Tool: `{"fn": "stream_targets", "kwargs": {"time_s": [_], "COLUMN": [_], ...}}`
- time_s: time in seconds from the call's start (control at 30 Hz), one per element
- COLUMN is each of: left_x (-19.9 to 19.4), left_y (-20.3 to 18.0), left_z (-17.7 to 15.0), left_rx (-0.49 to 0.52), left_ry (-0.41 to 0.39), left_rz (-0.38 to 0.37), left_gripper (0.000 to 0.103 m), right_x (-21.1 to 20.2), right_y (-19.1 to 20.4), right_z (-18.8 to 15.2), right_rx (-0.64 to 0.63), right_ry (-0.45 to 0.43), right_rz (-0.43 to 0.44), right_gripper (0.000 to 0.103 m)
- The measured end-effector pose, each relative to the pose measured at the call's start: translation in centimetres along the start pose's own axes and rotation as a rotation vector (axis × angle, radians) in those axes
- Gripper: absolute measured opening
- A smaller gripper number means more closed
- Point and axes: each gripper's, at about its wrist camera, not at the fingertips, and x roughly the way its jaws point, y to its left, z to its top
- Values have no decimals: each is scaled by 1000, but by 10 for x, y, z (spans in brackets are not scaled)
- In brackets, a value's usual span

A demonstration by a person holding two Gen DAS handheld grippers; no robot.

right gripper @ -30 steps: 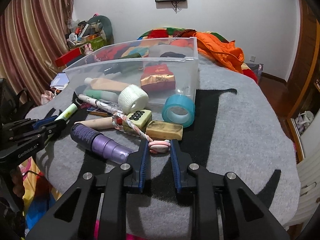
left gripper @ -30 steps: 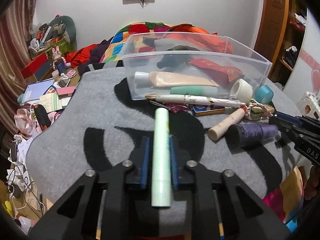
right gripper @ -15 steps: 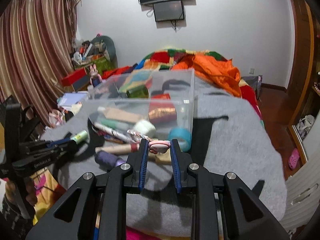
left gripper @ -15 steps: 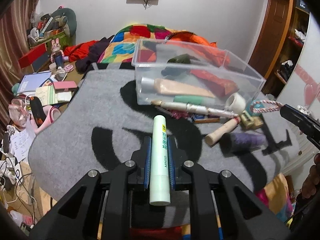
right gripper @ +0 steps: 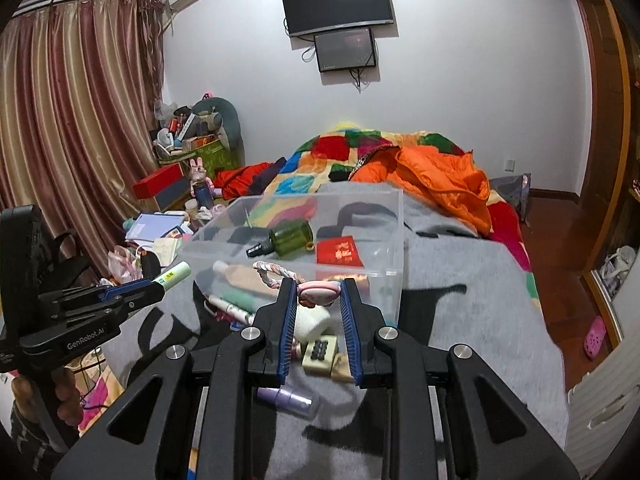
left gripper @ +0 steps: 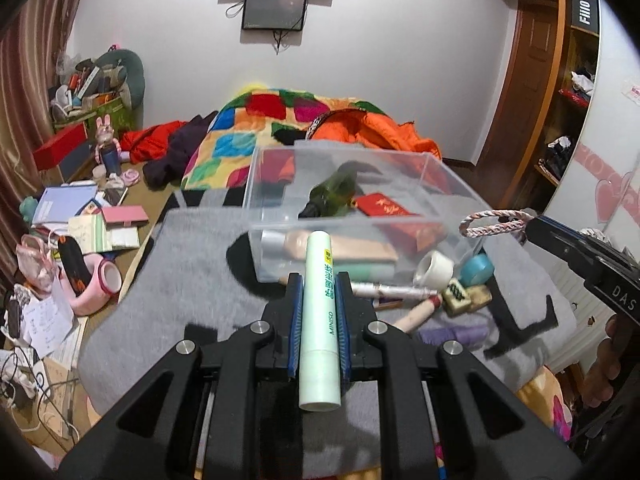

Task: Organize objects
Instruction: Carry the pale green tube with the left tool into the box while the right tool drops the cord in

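My left gripper point(left gripper: 318, 280) is shut on a pale green tube point(left gripper: 320, 320) and holds it above the grey blanket, in front of the clear plastic bin point(left gripper: 452, 176). My right gripper point(right gripper: 318, 286) is shut on a pink braided cord with a pink tag point(right gripper: 318, 290); the cord's loop point(left gripper: 494, 222) hangs in the air near the bin's right side. The bin point(right gripper: 396, 216) holds a green bottle point(right gripper: 290, 236), a red packet point(right gripper: 340, 252) and tubes. The left gripper with the tube point(right gripper: 174, 274) shows at the left of the right wrist view.
Loose items lie on the blanket before the bin: a white roll point(left gripper: 434, 268), teal tape point(left gripper: 478, 270), a domino block point(left gripper: 456, 292), a purple bottle point(right gripper: 288, 398), pens. A cluttered floor point(left gripper: 80, 232) lies left. An orange jacket point(right gripper: 440, 176) lies behind the bin.
Both grippers have risen from the blanket. The left lifted the green tube, the right lifted the braided cord; both now sit higher and closer to the bin.
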Motion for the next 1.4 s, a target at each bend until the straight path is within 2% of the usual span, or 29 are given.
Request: {"fn": "stream_targets", "kwargs": {"time_s": [0.33, 0.47, 0.63, 1.03, 1.4], "left_x": [6, 16, 36, 88, 115], "left_y": [-7, -7, -8, -27, -39], "left_z": [32, 45, 57, 65, 76], "left_rx": [30, 26, 26, 92, 145], "left_ry": [-44, -39, 11, 133, 180], "left_rz": [2, -24, -99, -145, -208], "left_gripper": [15, 15, 15, 15, 15], "right_x": [7, 13, 26, 80, 109], "right_y": [-4, -3, -3, -4, -10], "right_z": [23, 33, 42, 37, 33], "right_rx": [-11, -27, -38, -39, -38], "right_ry": [-39, -48, -42, 62, 116], "right_rz": [-8, -13, -19, -21, -8], "right_gripper": [20, 20, 20, 20, 20]}}
